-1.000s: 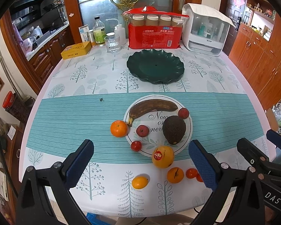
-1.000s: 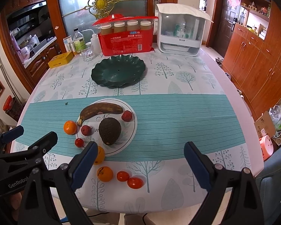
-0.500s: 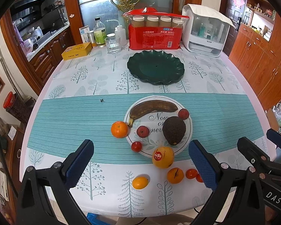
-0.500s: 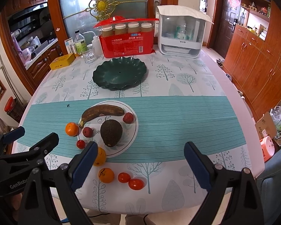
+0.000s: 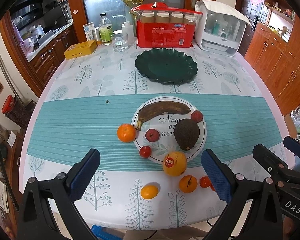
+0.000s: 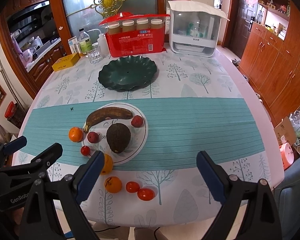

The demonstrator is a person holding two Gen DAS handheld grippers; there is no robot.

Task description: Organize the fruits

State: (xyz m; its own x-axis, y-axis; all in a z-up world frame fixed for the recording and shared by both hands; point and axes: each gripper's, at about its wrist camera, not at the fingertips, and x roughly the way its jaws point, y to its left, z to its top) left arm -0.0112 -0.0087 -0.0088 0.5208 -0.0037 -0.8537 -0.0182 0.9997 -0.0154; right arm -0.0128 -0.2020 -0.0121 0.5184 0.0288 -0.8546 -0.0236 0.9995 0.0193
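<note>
Here, the left gripper (image 5: 150, 172) and the right gripper (image 6: 150, 172) both sit wide open at the bottom of their frames, holding nothing. In the middle, the round white plate (image 5: 198, 140) holds a brown banana (image 5: 162, 109) and a dark avocado (image 5: 186, 134). Higher up sits the dark green wavy dish (image 5: 166, 66).

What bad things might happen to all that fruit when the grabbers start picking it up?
1. The small yellow fruit and the two tomatoes lie near the table's front edge; a nudge might roll them off.
2. The big yellow fruit sits half on the white plate's rim, so it may roll when touched.
3. The banana looks very brown and possibly soft; a hard squeeze by either open tool could squash it.
</note>
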